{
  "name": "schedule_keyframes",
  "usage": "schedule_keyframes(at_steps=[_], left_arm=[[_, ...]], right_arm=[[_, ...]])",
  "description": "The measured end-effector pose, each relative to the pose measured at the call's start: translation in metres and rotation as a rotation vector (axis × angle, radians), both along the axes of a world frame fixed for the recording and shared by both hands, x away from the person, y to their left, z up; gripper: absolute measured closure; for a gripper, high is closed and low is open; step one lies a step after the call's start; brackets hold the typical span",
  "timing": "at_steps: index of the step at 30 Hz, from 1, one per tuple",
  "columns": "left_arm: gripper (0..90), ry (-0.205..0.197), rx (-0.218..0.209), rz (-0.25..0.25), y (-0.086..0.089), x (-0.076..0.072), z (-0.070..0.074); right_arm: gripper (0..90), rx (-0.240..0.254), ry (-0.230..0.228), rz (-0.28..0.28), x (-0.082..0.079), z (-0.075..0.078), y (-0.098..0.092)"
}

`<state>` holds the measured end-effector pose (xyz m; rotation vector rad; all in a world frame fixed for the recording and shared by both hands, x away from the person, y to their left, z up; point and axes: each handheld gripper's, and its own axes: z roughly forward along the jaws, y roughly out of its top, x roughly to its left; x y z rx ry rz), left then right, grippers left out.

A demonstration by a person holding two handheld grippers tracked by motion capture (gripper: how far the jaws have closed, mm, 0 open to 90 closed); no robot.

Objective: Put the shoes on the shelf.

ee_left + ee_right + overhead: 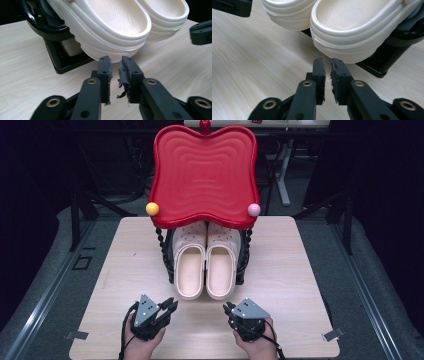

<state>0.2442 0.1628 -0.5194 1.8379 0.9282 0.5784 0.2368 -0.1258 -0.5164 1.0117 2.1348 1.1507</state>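
**Grippers poised before racked clogs**

A wooden table [125,265] carries a black rack [170,262] under a red tray [204,170]. Two cream clogs [206,265] lie on the rack, untouched. The left gripper [167,309] and right gripper [231,310] rest nearby, jaws nearly closed, grasping nothing; removal remains undone.

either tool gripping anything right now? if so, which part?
Nothing is held. The left tool and right tool have nearly closed jaws with only air between them, just short of the heels of the left clog and right clog.

Both grippers [167,306] [229,307] seemingly near-shut, empty
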Motion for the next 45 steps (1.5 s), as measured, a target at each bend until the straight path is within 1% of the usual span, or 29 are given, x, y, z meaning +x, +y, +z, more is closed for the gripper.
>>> schedule_keyframes(at_steps=[2, 3, 4, 6, 7, 9, 11, 12, 13, 16, 18, 21, 22, 23, 24, 27, 30, 32, 33, 34, 36, 39, 41, 43, 44, 45], left_arm=[[80.8, 0.007, 0.004, -0.004, -0.001, 0.001, 0.000], [81.7, 0.009, 0.003, -0.004, -0.002, 0.002, -0.001], [83.3, 0.010, 0.005, -0.007, -0.003, 0.003, -0.001], [86.3, 0.017, 0.006, -0.017, -0.004, 0.004, -0.001], [87.6, 0.023, 0.014, -0.020, -0.005, 0.004, -0.001], [88.8, 0.025, 0.006, -0.027, -0.008, 0.005, -0.002], [89.1, 0.027, 0.015, -0.034, -0.010, 0.006, -0.002], [89.2, 0.027, 0.014, -0.031, -0.011, 0.006, -0.003], [89.2, 0.026, 0.023, -0.033, -0.011, 0.007, -0.003], [89.2, 0.026, 0.026, -0.023, -0.012, 0.010, -0.002], [89.2, 0.029, 0.020, -0.024, -0.012, 0.011, -0.001], [89.3, 0.024, 0.028, -0.024, -0.012, 0.011, 0.000], [89.3, 0.022, 0.023, -0.020, -0.013, 0.011, 0.001], [89.3, 0.021, 0.030, -0.021, -0.011, 0.012, 0.003], [89.3, 0.013, 0.023, -0.013, -0.011, 0.012, 0.004], [89.3, 0.009, 0.005, 0.000, -0.009, 0.017, 0.010], [89.3, 0.010, 0.014, 0.001, -0.009, 0.022, 0.014], [89.3, 0.011, 0.011, 0.005, -0.011, 0.026, 0.014], [89.3, 0.013, 0.019, 0.003, -0.012, 0.028, 0.013], [89.3, 0.017, 0.018, 0.003, -0.013, 0.029, 0.013], [89.3, 0.015, 0.020, 0.003, -0.015, 0.031, 0.013], [89.2, 0.015, 0.016, 0.008, -0.018, 0.035, 0.014], [89.3, 0.009, 0.012, 0.013, -0.019, 0.037, 0.015], [89.3, 0.005, 0.007, 0.019, -0.019, 0.039, 0.017], [89.3, -0.001, 0.003, 0.023, -0.019, 0.040, 0.019], [89.3, 0.002, 0.004, 0.023, -0.018, 0.041, 0.020]], right_arm=[[84.9, 0.006, 0.020, 0.002, 0.004, -0.001, 0.001], [86.1, 0.018, 0.023, -0.002, 0.005, -0.002, 0.002], [86.7, 0.015, 0.030, 0.001, 0.006, -0.002, 0.003], [87.5, 0.014, 0.035, 0.002, 0.009, -0.001, 0.004], [87.6, 0.018, 0.036, 0.002, 0.010, -0.001, 0.004], [87.9, 0.018, 0.039, -0.003, 0.011, 0.000, 0.005], [88.2, 0.021, 0.034, -0.006, 0.013, 0.001, 0.005], [88.9, 0.022, 0.037, -0.010, 0.013, 0.001, 0.005], [89.3, 0.027, 0.038, -0.014, 0.013, 0.001, 0.006], [89.5, 0.034, 0.042, -0.014, 0.014, 0.001, 0.006], [89.6, 0.026, 0.041, -0.018, 0.013, 0.002, 0.006], [89.8, 0.031, 0.030, -0.026, 0.013, 0.005, 0.005], [89.8, 0.027, 0.030, -0.026, 0.013, 0.006, 0.005], [89.8, 0.026, 0.023, -0.029, 0.013, 0.008, 0.004], [89.8, 0.025, 0.022, -0.033, 0.013, 0.010, 0.004], [89.8, 0.020, 0.021, -0.046, 0.015, 0.013, 0.001], [89.8, 0.016, 0.018, -0.062, 0.018, 0.016, -0.001], [89.8, 0.008, 0.020, -0.072, 0.021, 0.018, -0.003], [89.8, 0.018, 0.015, -0.073, 0.023, 0.019, -0.004], [89.8, 0.007, 0.024, -0.076, 0.025, 0.020, -0.005], [89.8, 0.003, 0.028, -0.086, 0.029, 0.021, -0.007], [89.8, -0.011, 0.026, -0.103, 0.034, 0.023, -0.010], [89.8, -0.008, 0.018, -0.111, 0.037, 0.025, -0.011], [89.8, -0.016, 0.018, -0.117, 0.040, 0.027, -0.013], [89.8, -0.009, 0.015, -0.118, 0.041, 0.027, -0.013], [89.8, -0.015, 0.015, -0.116, 0.043, 0.028, -0.012]])
